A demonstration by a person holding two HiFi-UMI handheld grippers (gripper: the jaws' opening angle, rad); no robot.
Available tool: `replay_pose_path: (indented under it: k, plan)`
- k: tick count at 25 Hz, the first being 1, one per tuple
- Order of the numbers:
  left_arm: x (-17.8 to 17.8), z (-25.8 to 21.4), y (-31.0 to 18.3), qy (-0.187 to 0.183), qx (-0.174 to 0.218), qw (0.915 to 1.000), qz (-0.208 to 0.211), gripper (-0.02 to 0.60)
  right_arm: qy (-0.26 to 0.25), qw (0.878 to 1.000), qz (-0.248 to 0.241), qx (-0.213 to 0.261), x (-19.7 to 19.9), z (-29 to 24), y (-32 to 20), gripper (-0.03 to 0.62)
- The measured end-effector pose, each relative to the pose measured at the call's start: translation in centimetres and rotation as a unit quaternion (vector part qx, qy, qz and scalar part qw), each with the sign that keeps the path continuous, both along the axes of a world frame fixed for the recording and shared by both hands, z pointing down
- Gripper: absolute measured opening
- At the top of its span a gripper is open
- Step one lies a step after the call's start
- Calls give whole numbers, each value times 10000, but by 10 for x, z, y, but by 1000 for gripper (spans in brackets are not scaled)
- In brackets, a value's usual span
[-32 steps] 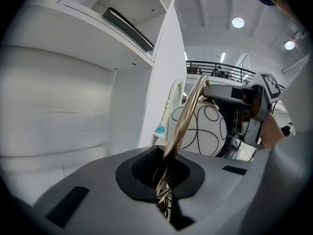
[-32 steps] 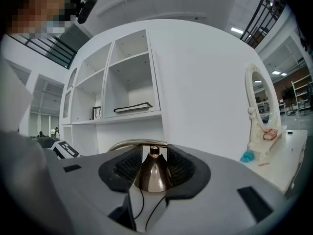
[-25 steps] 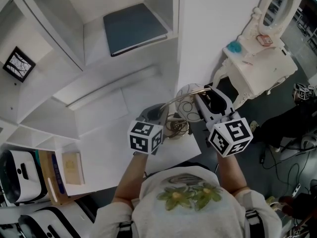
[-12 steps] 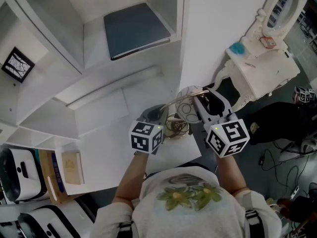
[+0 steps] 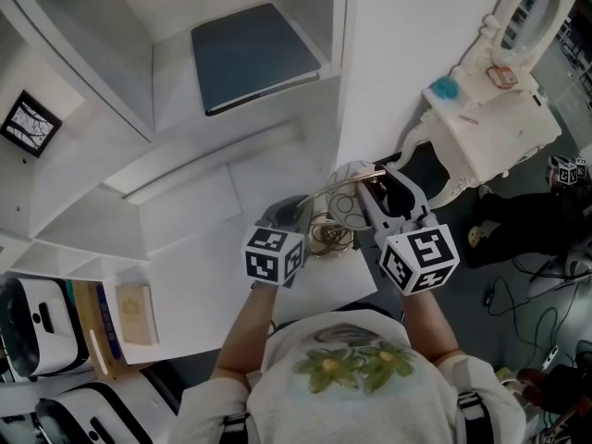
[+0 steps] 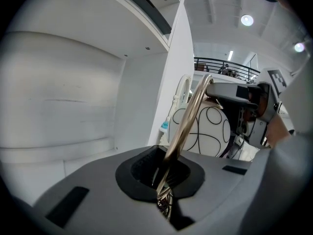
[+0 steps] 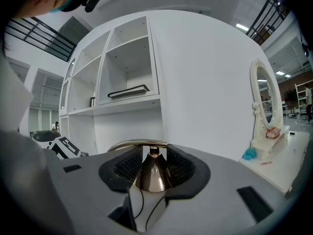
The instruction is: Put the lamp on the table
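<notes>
The lamp has a white globe shade with black lines [image 5: 348, 202], a curved brass arm [image 5: 335, 185] and a coiled brass base [image 5: 326, 235]. It hangs over the front corner of the white desk [image 5: 203, 248], held between both grippers. My left gripper [image 5: 294, 215] is shut on the brass arm [image 6: 188, 119], which rises from its pads toward the globe [image 6: 205, 131]. My right gripper [image 5: 379, 191] grips the brass cone cap [image 7: 154, 177] on top of the globe, with a pad touching each side. The globe itself is hidden below the jaws in the right gripper view.
A white shelf unit stands behind the desk, with a dark blue pad [image 5: 254, 52] in one bay and a framed picture [image 5: 34, 118] at left. A white vanity table with an oval mirror [image 5: 490, 128] stands to the right. Books [image 5: 134, 313] lie at the desk's left end. Cables trail on the dark floor at right.
The right gripper has drifted slightly left and up with the lamp. The left gripper has held its place and both grips are unchanged.
</notes>
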State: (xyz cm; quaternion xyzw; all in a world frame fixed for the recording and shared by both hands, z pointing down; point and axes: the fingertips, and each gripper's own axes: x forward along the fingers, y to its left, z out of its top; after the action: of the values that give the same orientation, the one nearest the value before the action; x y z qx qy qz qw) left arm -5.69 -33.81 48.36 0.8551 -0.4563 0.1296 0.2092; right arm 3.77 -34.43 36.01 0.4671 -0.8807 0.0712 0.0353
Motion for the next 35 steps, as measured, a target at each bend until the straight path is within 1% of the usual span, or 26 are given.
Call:
replay_pose_path:
  k: [14,21,27,33,35]
  plan:
    - [-3,8,-2,2,30,10000,-1,26,171,9998,-19,51,-7,9,-2,172]
    - [0,9,2,4,38,10000,82,26,111,9999,-23,68,-5,11,2,173]
    - [0,10,6,-3,83,9999,108,26,120,9997,-65,194,-5,11,9,175]
    - [-1,14,8,-186,94,9997,85,26,125,9996,-24,245,-6,12,11,175]
    - [-3,15,9,-163,91,9998,64,26,133,9997,-22,225,-6,13,12,175]
